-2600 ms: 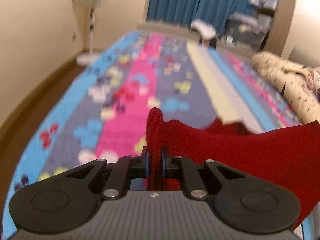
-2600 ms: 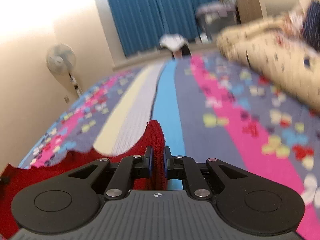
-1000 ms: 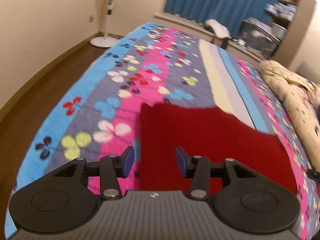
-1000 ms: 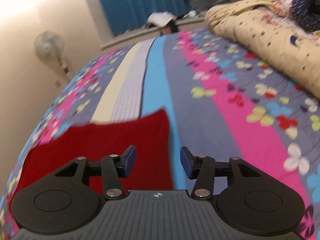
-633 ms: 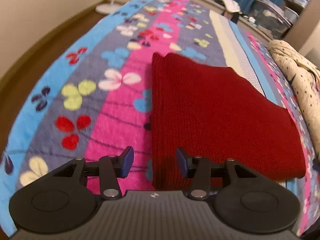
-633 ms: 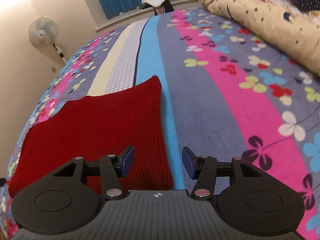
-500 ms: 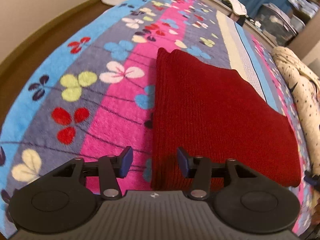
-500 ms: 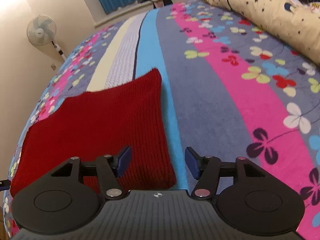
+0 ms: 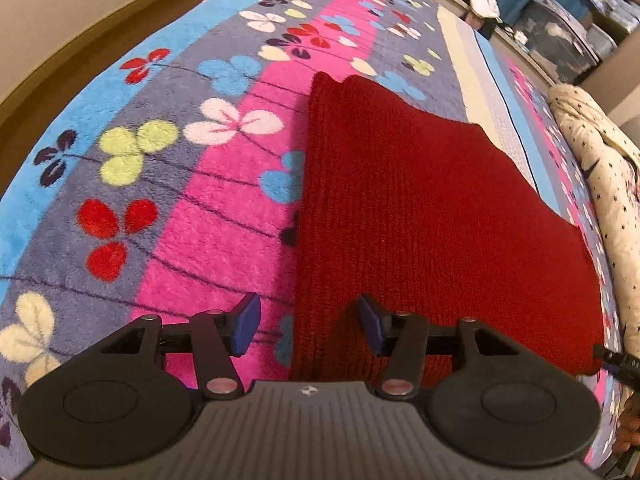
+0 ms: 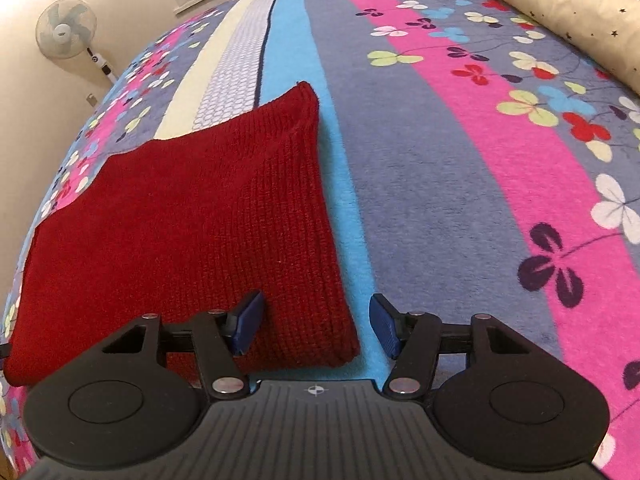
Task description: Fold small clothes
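A red knitted garment (image 9: 432, 216) lies folded flat on the flowered bedspread (image 9: 160, 184). It also shows in the right wrist view (image 10: 184, 224). My left gripper (image 9: 306, 326) is open and empty, hovering over the garment's near left corner. My right gripper (image 10: 316, 330) is open and empty, hovering over the garment's near right corner. The garment's near edge is hidden behind both gripper bodies.
A cream star-print duvet (image 9: 604, 168) lies bunched along the right side of the bed, also in the right wrist view (image 10: 560, 4). A standing fan (image 10: 68, 36) is by the left wall. Wooden floor (image 9: 80, 36) runs along the bed's left edge.
Both grippers let go of the red garment, which now lies folded on the bed. Since then both grippers have tilted down and come closer to its near corners.
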The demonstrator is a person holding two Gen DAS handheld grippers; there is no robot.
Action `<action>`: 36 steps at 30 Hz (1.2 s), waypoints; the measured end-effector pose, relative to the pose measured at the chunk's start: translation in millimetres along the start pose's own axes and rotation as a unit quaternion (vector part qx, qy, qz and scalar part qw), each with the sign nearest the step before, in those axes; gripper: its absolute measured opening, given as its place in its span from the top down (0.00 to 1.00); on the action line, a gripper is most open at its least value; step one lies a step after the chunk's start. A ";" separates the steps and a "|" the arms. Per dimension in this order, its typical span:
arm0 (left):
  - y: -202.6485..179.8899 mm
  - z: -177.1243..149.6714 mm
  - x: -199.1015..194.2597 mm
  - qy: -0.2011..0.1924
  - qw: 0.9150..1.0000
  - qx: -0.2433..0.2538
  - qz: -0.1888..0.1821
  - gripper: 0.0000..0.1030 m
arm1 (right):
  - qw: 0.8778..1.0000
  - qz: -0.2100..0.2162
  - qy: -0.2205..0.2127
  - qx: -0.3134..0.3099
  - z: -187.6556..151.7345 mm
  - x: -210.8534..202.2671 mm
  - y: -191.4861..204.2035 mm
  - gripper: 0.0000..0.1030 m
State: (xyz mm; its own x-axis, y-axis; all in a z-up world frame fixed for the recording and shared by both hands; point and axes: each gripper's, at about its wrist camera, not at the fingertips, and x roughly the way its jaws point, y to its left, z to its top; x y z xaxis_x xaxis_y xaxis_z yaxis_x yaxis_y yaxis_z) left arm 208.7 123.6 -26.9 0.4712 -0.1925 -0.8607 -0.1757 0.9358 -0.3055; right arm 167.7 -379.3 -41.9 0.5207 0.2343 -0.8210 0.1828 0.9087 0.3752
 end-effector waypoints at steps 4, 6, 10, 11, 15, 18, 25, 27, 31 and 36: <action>-6.7 -0.6 -3.3 -0.010 1.000 0.026 -0.004 0.85 | 1.000 0.001 -0.016 -0.019 1.2 -6.2 2.2 0.86; -7.9 -0.6 -12.4 -0.025 0.999 0.031 -0.011 0.86 | 0.999 0.019 -0.036 -0.004 4.7 -16.1 -3.2 0.87; -2.1 -2.2 -49.6 -0.085 0.994 0.022 -0.061 0.87 | 0.993 0.068 -0.089 0.021 9.2 -46.1 -12.7 0.88; 1.0 -3.1 -56.3 -0.093 0.993 0.020 -0.072 0.87 | 0.993 0.072 -0.094 0.024 9.3 -50.3 -14.8 0.88; 11.3 -4.1 -34.6 -0.023 0.999 0.013 -0.036 0.87 | 0.998 0.038 -0.034 0.030 7.5 -33.1 -25.4 0.88; 3.1 -8.0 -12.4 0.027 0.999 0.042 0.004 0.86 | 0.999 0.011 0.037 0.032 2.4 -6.5 -28.0 0.88; -14.0 -4.6 -32.8 -0.054 0.995 0.082 0.026 0.68 | 1.000 -0.013 -0.019 0.005 4.3 -25.3 -16.5 0.78; -20.8 -5.4 -39.6 -0.076 0.992 0.098 0.012 0.68 | 0.998 -0.023 -0.063 -0.018 6.3 -37.7 -10.6 0.77; -32.1 -9.6 -39.8 -0.075 0.988 0.131 -0.014 0.68 | 0.995 0.012 -0.087 -0.037 6.1 -42.3 -6.7 0.68; -42.3 -20.9 -3.6 0.001 0.981 0.184 0.060 0.65 | 0.997 -0.024 -0.001 -0.074 0.1 -8.9 -0.1 0.61</action>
State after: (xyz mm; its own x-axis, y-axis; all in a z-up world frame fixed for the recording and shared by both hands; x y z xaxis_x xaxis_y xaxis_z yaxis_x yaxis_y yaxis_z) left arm 196.4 78.5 -19.4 0.4648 -0.0738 -0.8823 0.0947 0.9949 -0.0333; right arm 163.1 -381.5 -34.5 0.5165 0.1882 -0.8354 0.0833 0.9599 0.2678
